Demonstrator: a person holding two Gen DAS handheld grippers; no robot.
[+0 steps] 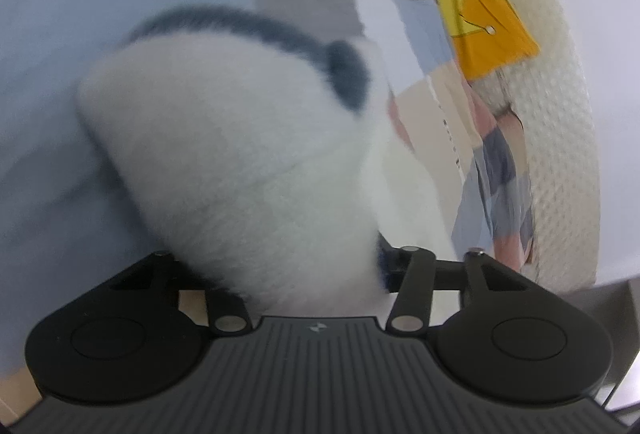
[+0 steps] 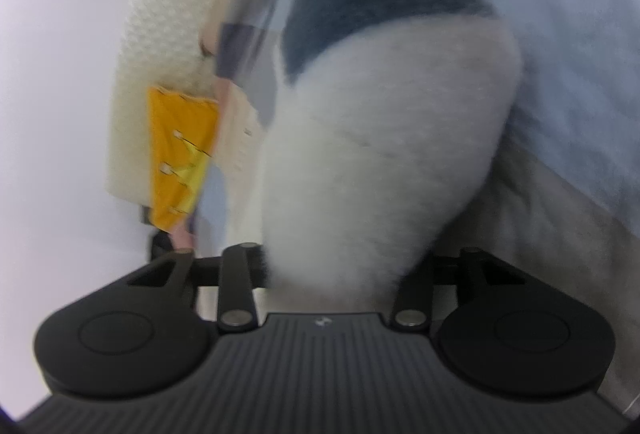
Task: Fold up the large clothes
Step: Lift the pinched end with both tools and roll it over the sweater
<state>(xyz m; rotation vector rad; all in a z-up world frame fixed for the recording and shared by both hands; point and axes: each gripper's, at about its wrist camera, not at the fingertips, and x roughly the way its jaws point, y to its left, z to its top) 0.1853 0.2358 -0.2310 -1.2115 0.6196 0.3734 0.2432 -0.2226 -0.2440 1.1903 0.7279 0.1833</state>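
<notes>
Bed (image 1: pixel 48 81): pale blue sheet fills the far ground in both views; the garment lies on it.
Garment (image 1: pixel 240 153): large white fleecy piece with a dark blue-grey band (image 1: pixel 256 25) along its far edge. A bunched fold of it runs straight back into each gripper.
Left gripper (image 1: pixel 296 274): tilted down toward the bed. Fabric fills the gap between the jaws and hides the fingertips; jaws partly drawn in, appear clamped on the garment.
Right gripper (image 2: pixel 340 274): angled down less steeply. Same picture, fleece packed between the jaws, fingertips hidden; appears gripped on the garment.
In the way: the raised fabric blocks the middle of each view; both frames blurred.
Patchwork cloth (image 1: pixel 420 53): grey, blue, pink and beige blocks, far right in the left view, far left in the right.
Cream textured roll (image 1: pixel 560 113): beyond the patchwork.
Yellow cloth (image 1: pixel 480 1): against the roll, small pale studs on it.
Right view only: grey-beige fabric (image 2: pixel 560 234) beneath the sheet at near right.
</notes>
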